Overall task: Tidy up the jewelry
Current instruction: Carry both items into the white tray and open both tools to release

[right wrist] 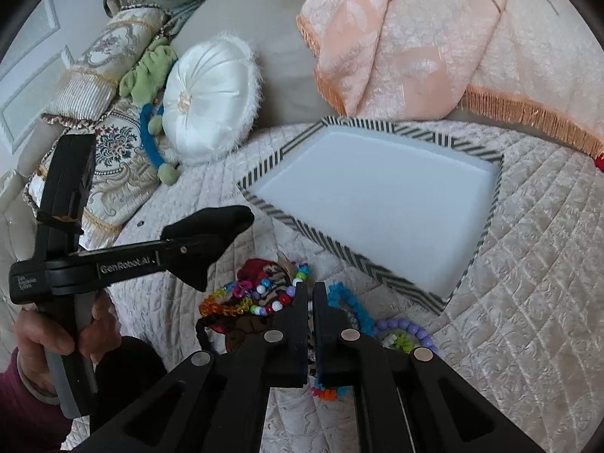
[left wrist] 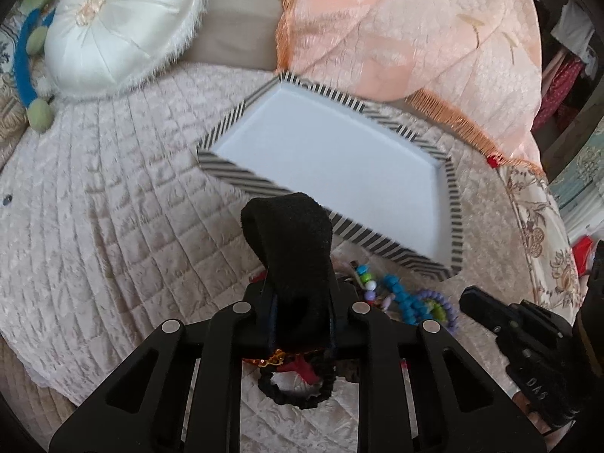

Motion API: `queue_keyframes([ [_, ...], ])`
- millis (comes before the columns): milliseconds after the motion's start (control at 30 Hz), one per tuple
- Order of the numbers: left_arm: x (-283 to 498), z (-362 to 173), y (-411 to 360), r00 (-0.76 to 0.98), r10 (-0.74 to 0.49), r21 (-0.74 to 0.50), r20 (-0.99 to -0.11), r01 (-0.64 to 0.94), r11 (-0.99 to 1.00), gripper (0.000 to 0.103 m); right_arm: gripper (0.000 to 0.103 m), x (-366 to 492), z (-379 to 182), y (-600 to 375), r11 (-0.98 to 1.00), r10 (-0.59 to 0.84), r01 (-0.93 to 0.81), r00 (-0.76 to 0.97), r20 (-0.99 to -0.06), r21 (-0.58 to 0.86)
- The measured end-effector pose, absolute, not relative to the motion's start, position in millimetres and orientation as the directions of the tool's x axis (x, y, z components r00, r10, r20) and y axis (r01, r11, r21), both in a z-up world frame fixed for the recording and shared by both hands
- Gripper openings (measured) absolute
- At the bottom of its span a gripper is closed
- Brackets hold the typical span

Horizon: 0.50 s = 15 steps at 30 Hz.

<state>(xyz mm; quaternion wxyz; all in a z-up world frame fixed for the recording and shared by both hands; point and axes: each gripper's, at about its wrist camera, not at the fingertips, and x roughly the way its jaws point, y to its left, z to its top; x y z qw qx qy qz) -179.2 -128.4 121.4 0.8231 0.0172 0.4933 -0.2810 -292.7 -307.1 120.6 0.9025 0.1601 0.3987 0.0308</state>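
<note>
Left gripper (left wrist: 292, 222): jaws drawn nearly together on a black fabric band, lower centre of its own view, angled downward.
Right gripper (right wrist: 311, 288): jaws fully closed, fingers side by side at lower centre; what they pinch cannot be made out.
Left hand (right wrist: 56, 336): wrapped around the grey handle, lower left of the right view, dark red sleeve at the wrist.
</note>
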Motion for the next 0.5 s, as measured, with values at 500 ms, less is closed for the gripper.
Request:
queue_keyframes([
  [500,-191,117,-125,0.355,-0.428,-0.227,-0.831,0.486,0.844,0.018,0.024,-265,60,-296,0.958,0.162,0.118,0.525,-0.836,0.260],
])
